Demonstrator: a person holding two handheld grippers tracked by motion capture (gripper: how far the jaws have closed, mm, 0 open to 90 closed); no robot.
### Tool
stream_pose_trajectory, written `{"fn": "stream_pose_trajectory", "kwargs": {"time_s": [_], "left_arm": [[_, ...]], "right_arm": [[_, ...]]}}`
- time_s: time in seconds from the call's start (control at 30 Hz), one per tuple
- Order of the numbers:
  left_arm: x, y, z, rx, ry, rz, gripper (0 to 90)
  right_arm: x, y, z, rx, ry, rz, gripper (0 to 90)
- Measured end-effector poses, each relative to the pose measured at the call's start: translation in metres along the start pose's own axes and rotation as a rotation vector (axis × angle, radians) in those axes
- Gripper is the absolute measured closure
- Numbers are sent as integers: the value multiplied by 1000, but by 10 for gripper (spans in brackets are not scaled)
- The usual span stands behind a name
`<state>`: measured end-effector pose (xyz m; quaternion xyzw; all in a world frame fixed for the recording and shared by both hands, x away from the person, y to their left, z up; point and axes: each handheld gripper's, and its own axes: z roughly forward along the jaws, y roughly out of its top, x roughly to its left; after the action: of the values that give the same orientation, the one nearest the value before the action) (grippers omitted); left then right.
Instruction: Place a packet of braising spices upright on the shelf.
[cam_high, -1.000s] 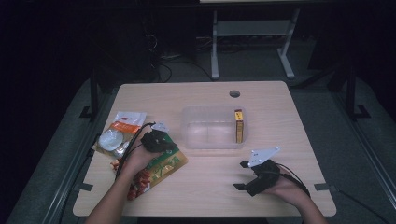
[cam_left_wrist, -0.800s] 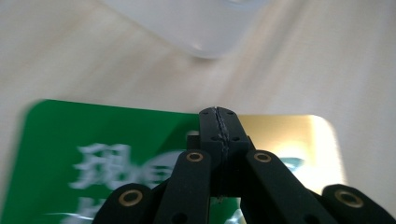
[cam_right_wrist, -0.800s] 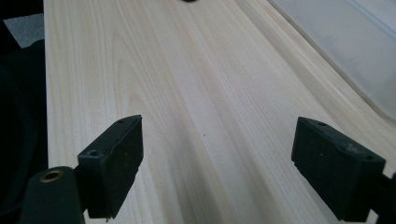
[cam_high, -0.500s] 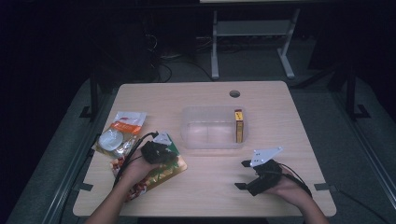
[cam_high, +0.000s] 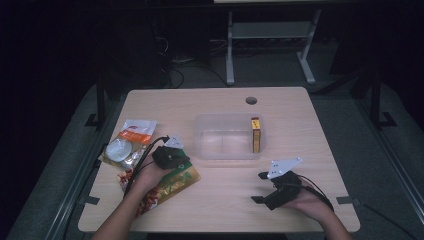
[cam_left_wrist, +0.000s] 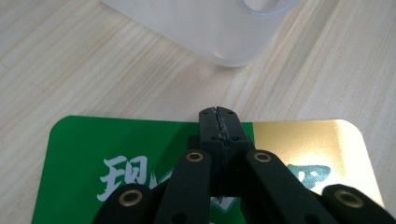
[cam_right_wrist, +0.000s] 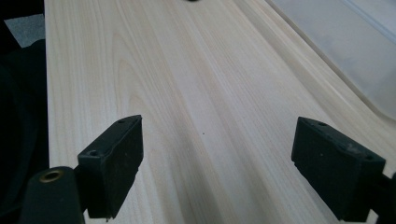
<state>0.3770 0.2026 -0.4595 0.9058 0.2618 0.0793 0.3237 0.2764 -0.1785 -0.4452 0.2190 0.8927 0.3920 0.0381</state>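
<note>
A clear plastic tub (cam_high: 227, 136) is seen mid-table; a narrow yellow box (cam_high: 255, 135) stands inside at its right end. The green-and-gold snack packet (cam_left_wrist: 299, 144), printed with white characters, lies flat just left of the tub. It is clamped at its edge by the left gripper (cam_left_wrist: 219, 125). The right gripper (cam_right_wrist: 217, 168) is held open over bare table (cam_right_wrist: 187, 93).
</note>
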Motion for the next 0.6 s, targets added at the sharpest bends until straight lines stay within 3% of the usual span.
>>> {"fn": "stream_pose_trajectory", "kwargs": {"time_s": [0.1, 0.2, 0.3, 0.43, 0.5, 0.53, 0.6], "left_arm": [[-1, -3, 0, -27, -30, -36, 900], [-8, -6, -2, -22, -67, 0, 900], [-14, -7, -2, -32, -88, -2, 900], [-24, -7, -2, -22, -123, 33, 900], [-31, -8, -1, -34, -155, 26, 900], [-38, -10, -1, -33, -187, 30, 900], [-46, -11, -2, -32, -209, 45, 900]], "right_arm": [[1, 1, 0, -3, 1, -4, 162], [1, 1, 1, 2, 1, 0, 162], [1, 2, 1, 3, 3, -1, 162], [1, 2, 1, 3, -1, -9, 163], [1, 1, 0, -4, 1, -1, 162], [1, 1, 0, -6, 0, -4, 162], [0, 0, 0, -4, -1, -2, 162]]}}
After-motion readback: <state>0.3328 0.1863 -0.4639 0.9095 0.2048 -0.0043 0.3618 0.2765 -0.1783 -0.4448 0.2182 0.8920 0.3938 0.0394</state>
